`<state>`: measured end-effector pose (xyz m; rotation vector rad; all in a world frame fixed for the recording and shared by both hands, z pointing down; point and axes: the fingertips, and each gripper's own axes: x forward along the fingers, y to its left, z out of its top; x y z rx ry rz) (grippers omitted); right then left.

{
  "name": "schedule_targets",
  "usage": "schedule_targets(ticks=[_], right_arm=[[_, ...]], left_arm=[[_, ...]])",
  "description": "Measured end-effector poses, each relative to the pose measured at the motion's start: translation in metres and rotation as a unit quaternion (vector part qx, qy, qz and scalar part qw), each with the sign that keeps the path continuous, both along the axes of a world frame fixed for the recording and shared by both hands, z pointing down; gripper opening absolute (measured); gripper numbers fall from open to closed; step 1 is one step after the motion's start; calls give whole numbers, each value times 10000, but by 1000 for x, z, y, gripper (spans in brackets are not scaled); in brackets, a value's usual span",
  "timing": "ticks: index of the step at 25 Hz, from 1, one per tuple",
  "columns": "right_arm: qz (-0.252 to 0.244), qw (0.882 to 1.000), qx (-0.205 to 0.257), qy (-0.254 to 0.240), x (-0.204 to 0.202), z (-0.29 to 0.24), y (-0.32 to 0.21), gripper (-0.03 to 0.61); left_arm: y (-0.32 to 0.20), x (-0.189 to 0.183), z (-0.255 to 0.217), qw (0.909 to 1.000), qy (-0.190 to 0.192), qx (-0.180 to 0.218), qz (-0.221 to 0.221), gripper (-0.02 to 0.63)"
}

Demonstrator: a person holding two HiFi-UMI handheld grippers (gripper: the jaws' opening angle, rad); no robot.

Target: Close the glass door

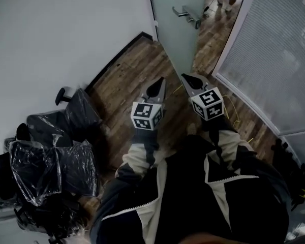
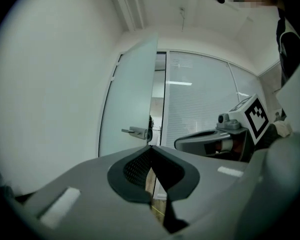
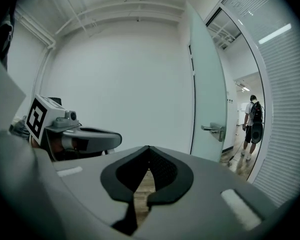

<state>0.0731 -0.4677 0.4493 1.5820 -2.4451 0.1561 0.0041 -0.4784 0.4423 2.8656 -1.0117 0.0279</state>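
Left jaws: we see the left gripper (image 2: 150,147) with its jaws closed tip to tip. Only the hollow between the dark pads stays free, and nothing is in it.
Right jaws: the right gripper (image 3: 148,147) is the same, its jaws together at the tips and holding nothing.
Contact: we find neither gripper touching anything; both are in the air, well apart from the door.
Pose: both are held out side by side in front of the person's chest, roughly level, tips toward the doorway. The sleeves (image 1: 140,156) are dark with pale panels.
White wall (image 1: 66,29): it fills the left of the head view and meets the floor along a dark skirting.
Wooden floor (image 1: 137,80): brown planks run below both grippers.
Partition (image 1: 274,44): glass with slatted blinds runs along the floor's right edge.
Glass door (image 1: 178,39): frosted, at the floor's far edge and standing open. It is swung in near the white wall, with a gap between it and the partition.
Chairs (image 1: 56,156): dark, wrapped in clear plastic, by the floor's left edge.
Person (image 3: 253,126): standing beyond the gap, outside the room.
Handle (image 1: 188,15): a metal lever on the door's free edge.
Cable (image 1: 234,117): thin and yellow, on the floor near the partition.
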Motion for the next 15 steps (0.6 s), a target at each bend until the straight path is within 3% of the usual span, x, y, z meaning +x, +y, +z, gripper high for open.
schedule_targets(ticks=[7,15], right_arm=[[-191,9996,-98,-192,9,15,-94,5],[-149,9994,41,-302,76,-2,-226,5]], left_arm=[[-80,6,19,9994,-102,-243,-229,5],[-223,58,-1,9979,-135,-248,-574,5]])
